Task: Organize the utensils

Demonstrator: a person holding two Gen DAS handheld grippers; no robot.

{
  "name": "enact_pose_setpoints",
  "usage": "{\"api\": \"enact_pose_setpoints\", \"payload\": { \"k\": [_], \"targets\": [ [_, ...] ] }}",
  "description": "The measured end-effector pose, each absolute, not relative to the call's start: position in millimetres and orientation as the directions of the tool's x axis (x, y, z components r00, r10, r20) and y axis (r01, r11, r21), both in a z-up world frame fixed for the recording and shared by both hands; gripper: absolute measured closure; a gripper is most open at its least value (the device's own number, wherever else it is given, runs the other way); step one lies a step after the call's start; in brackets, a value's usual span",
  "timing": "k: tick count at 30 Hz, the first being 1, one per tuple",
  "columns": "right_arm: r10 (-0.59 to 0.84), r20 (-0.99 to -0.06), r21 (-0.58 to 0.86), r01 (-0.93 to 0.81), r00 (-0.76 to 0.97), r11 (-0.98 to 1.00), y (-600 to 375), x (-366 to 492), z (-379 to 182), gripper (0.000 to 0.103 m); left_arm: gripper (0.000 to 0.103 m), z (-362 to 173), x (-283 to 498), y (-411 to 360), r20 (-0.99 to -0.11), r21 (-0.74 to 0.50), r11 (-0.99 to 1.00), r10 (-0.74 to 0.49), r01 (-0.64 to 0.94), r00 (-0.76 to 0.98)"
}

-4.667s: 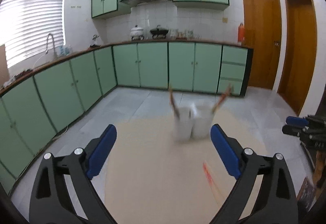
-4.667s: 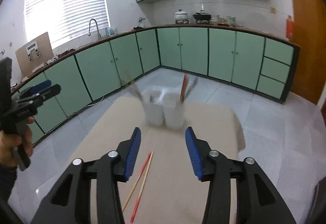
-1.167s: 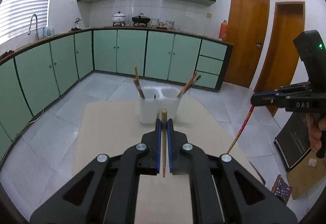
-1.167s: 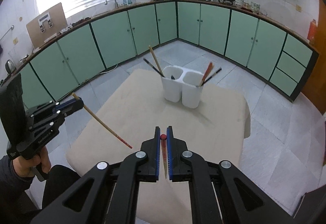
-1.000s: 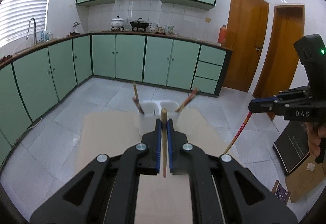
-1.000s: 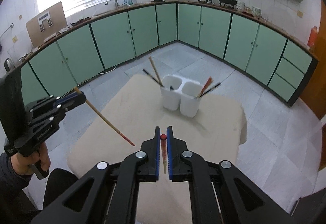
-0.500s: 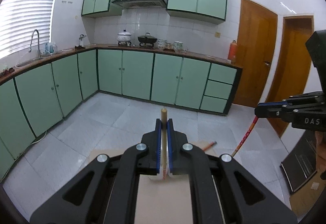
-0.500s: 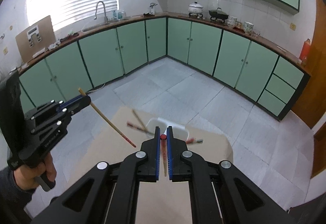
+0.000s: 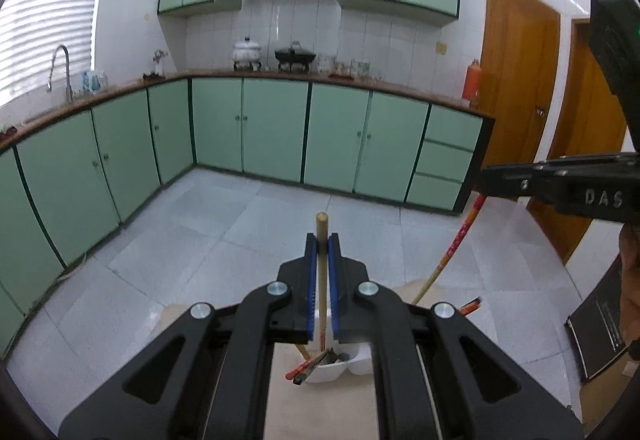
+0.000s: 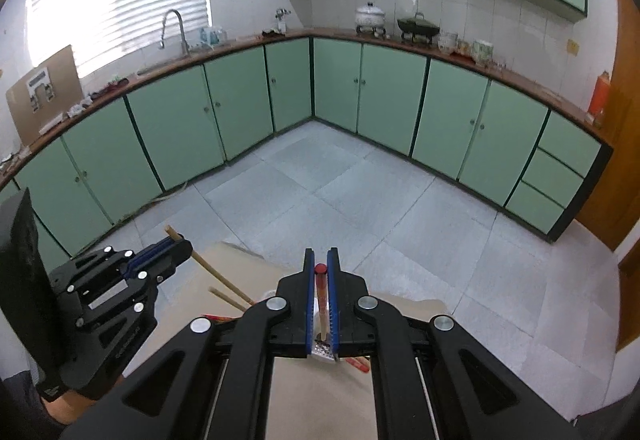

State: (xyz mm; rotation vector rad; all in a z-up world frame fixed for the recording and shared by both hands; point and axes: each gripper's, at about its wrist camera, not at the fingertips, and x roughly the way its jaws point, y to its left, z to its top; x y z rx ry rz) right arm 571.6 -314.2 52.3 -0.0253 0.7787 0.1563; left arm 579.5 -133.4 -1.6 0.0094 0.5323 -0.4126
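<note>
- The left hand-held gripper (image 9: pixel 322 240) is clamped on a tan chopstick (image 9: pixel 322 268); the blunt end sticks up past the blue pads (image 9: pixel 311 280), and the shaft runs down between them toward the holder.
- The right hand-held gripper (image 10: pixel 321 260) is clamped on a red chopstick (image 10: pixel 321 282); its round red end shows just above the pads, and the lower shaft turns pale.
- In the left view the right hand-held gripper reaches in from the right edge, with the red chopstick hanging from its tip, slanting down and to the left.
- In the right view the left hand-held gripper shows at lower left, the tan chopstick passing through its tip and slanting down toward the holder.
- A white two-cup holder (image 9: pixel 348 362) stands on the beige worktop (image 9: pixel 280 392), directly below both hand-held grippers and mostly hidden by them.
- The holder's left cup carries several sticks (image 9: pixel 310 366) leaning out to the left; one more red-tipped stick (image 9: pixel 471 304) pokes out to the right, behind the left hand-held gripper's right arm.
- In the right view only a white corner of the holder shows, under the pads, with stick ends either side.
- Whether either held chopstick's lower tip is inside a cup cannot be told.
- Green cabinets (image 9: pixel 272 135) line the walls beyond a grey tile floor (image 9: pixel 240 232).
</note>
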Motion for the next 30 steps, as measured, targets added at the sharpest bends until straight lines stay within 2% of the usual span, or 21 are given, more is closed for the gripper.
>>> {"api": "enact_pose_setpoints", "payload": {
  "k": [5,9,13,15,17,21,22,23,24,26,28,30],
  "targets": [
    [0.143,-0.754,0.068,-0.139,0.641,0.988,-327,589,-1,0.097,0.098,-35,595,-135,-0.543,-0.097,0.916,-0.376,0.389,0.751],
    [0.141,-0.765,0.082,-0.122,0.628,0.989,-338,586,-18,0.093,0.094,-39,596,-132,-0.560,-0.101,0.915,-0.376,0.390,0.738],
    [0.149,-0.730,0.105,-0.106,0.667,0.989,-352,569,-2,0.084,0.066,-19,585,-124,-0.535,-0.086,0.918,-0.370,0.387,0.759],
    [0.152,-0.703,0.114,-0.101,0.694,0.988,-358,554,10,0.079,0.059,-6,578,-118,-0.523,-0.082,0.923,-0.361,0.376,0.772],
    [0.150,-0.676,0.115,-0.098,0.721,0.989,-361,537,23,0.066,0.045,10,565,-108,-0.509,-0.080,0.930,-0.347,0.359,0.788],
    [0.151,-0.619,0.108,-0.107,0.771,0.988,-363,492,44,0.056,0.028,33,538,-85,-0.487,-0.076,0.946,-0.312,0.316,0.816],
    [0.153,-0.602,0.107,-0.111,0.783,0.988,-362,477,48,0.048,0.024,37,532,-81,-0.487,-0.073,0.949,-0.302,0.307,0.819],
    [0.152,-0.588,0.109,-0.109,0.795,0.988,-361,467,51,0.042,0.021,40,526,-77,-0.489,-0.072,0.950,-0.298,0.303,0.820],
    [0.142,-0.572,0.103,-0.102,0.808,0.989,-360,451,54,0.030,0.019,42,517,-70,-0.490,-0.074,0.951,-0.296,0.299,0.820],
    [0.129,-0.541,0.097,-0.090,0.831,0.991,-356,423,56,0.016,0.013,45,495,-57,-0.488,-0.065,0.957,-0.278,0.283,0.827],
    [0.128,-0.517,0.090,-0.094,0.846,0.991,-350,394,55,0.008,0.012,45,474,-44,-0.485,-0.064,0.960,-0.269,0.273,0.832],
    [0.133,-0.483,0.099,-0.097,0.865,0.990,-347,358,50,0.006,0.009,41,450,-29,-0.487,-0.078,0.962,-0.266,0.262,0.832]
  ]
}}
